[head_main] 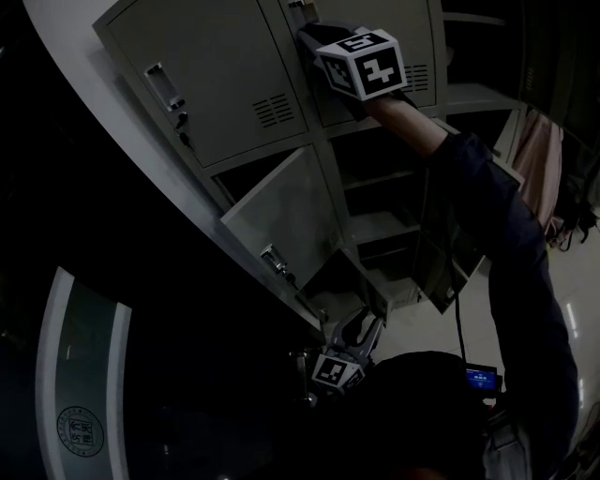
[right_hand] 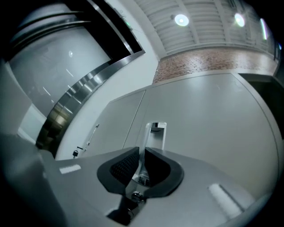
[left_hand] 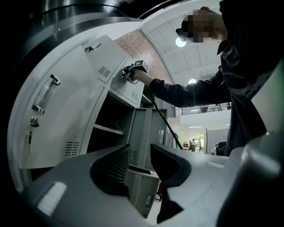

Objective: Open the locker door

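Observation:
The grey locker door [right_hand: 208, 119] stands closed, with a pale upright handle [right_hand: 155, 133] near its left edge. My right gripper [right_hand: 142, 153] is against this door, its jaws nearly together on the lower end of the handle. In the head view the right gripper [head_main: 309, 33] reaches up to the top row of lockers, at the handle [head_main: 300, 9]. The left gripper view shows it from below, the right gripper [left_hand: 126, 73] at that door [left_hand: 133, 92]. My left gripper [left_hand: 140, 150] hangs low, open and empty, and it appears near the person's waist as the left gripper [head_main: 359, 330].
A neighbouring closed door [head_main: 202, 80] carries its own handle [head_main: 159, 84] and a key [head_main: 183, 127]. Below, one door [head_main: 281, 220] stands ajar and several compartments [head_main: 375, 192] are open with shelves. A cable [left_hand: 164, 122] hangs from the right gripper. A dark curved column [head_main: 84, 281] is at left.

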{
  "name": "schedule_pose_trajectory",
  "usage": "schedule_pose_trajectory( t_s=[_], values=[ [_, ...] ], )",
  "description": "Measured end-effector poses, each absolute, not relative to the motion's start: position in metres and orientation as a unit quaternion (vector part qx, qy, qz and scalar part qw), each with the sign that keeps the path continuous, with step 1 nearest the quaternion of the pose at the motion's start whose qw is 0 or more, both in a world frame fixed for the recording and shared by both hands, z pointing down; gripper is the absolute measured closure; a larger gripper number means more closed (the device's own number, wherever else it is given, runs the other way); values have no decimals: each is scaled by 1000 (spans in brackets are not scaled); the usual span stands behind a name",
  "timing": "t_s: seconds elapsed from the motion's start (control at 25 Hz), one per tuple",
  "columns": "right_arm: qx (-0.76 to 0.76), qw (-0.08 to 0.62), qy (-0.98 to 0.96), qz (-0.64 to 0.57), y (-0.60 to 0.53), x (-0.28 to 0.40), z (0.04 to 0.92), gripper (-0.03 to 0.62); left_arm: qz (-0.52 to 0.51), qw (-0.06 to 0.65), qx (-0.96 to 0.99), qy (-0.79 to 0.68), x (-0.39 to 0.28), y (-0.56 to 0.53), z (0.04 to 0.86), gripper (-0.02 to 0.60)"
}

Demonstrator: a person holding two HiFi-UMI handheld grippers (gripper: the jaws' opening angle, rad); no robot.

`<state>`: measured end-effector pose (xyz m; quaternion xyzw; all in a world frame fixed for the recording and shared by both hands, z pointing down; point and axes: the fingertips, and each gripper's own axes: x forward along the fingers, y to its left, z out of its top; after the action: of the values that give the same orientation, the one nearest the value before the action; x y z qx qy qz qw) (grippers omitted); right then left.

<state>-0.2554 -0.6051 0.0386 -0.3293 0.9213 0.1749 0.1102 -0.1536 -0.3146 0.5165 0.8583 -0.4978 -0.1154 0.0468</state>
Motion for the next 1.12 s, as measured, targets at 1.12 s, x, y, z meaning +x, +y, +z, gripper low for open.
schedule_pose_trajectory(
  t_s=[1.12],
  values=[
    [-342, 297, 882, 133, -349, 90, 170, 565, -66, 128, 877, -459, -74, -117, 548, 437]
  ],
)
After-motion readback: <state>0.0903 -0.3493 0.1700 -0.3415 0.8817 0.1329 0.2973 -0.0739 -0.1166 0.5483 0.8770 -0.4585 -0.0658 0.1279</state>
